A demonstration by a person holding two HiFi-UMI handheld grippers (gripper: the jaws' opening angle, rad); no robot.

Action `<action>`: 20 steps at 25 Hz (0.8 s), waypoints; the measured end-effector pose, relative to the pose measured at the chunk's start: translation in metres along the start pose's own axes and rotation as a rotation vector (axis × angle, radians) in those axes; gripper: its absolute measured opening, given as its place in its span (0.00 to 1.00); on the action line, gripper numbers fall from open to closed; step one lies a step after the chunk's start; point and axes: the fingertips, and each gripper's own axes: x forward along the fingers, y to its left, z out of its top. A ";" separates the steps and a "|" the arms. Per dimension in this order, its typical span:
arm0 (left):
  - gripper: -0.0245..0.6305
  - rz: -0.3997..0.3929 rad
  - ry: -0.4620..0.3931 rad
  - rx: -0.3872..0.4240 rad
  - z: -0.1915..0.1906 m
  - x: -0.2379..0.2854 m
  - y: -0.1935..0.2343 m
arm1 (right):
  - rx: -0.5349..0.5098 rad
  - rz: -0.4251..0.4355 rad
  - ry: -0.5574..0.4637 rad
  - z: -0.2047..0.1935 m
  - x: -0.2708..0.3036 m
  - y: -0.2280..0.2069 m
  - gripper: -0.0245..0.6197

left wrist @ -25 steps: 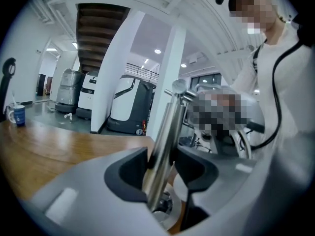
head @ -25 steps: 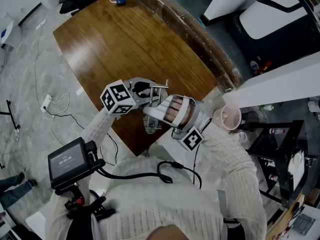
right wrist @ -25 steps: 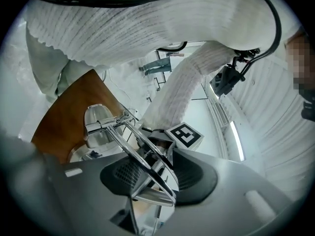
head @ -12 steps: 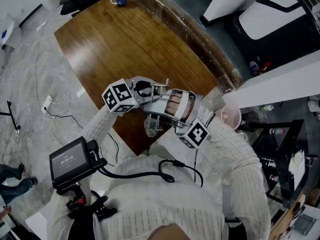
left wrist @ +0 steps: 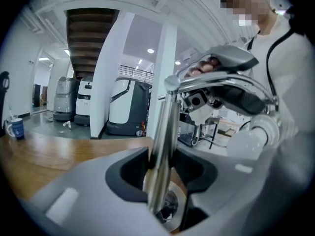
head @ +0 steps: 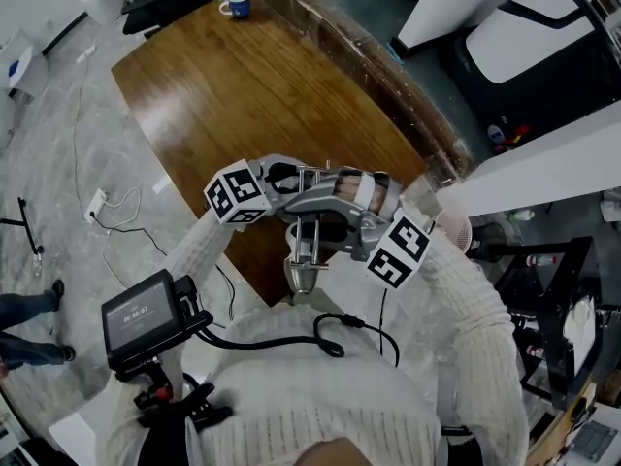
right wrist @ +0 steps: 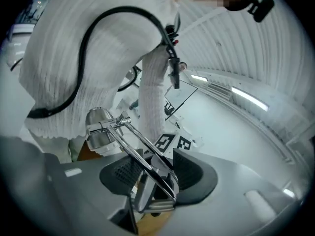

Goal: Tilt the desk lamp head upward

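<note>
Lamp [head: 312,229] is polished chrome, with paired rods [right wrist: 140,144] and rounded head [right wrist: 98,128].

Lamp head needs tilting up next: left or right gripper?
Right. The right gripper clamps the arm rods leading to the lamp head; the left gripper, jaws just closing, holds the upright post, steadying.

Head view, middle: the desk lamp [head: 312,249] top is buried under the right claw [right wrist: 150,176]. Mug [head: 236,4] print, up top, way too tiny to read.
</note>
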 end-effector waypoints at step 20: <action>0.27 0.026 -0.008 0.059 0.000 0.003 -0.002 | 0.975 0.111 -0.362 -0.010 -0.036 -0.093 0.29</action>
